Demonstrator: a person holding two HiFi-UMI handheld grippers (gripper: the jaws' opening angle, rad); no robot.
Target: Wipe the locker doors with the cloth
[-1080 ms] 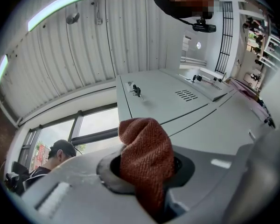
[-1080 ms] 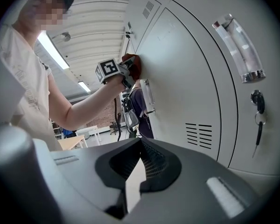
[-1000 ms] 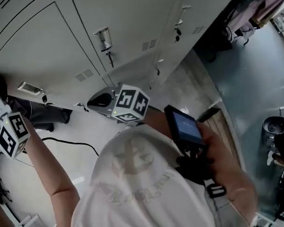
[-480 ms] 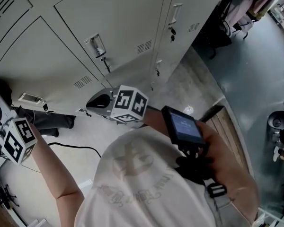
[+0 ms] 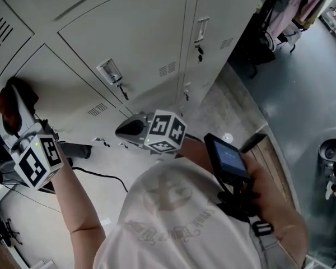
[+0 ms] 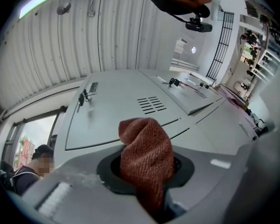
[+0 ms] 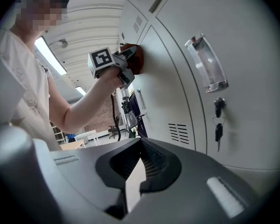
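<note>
cloth (image 6: 144, 157): coarse woven fabric, matt | locker doors (image 5: 140, 38): smooth painted metal, low sheen

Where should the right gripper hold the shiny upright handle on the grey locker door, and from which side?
Grip the shiny upright handle at mid-length, across its two long edges, coming straight at the grey locker door from the front. It is narrow and stands proud there; keys hang below.

light: bright, even | source: ceiling strips (image 7: 50, 56) | edges: fisheye vignette | foreground: blurred
</note>
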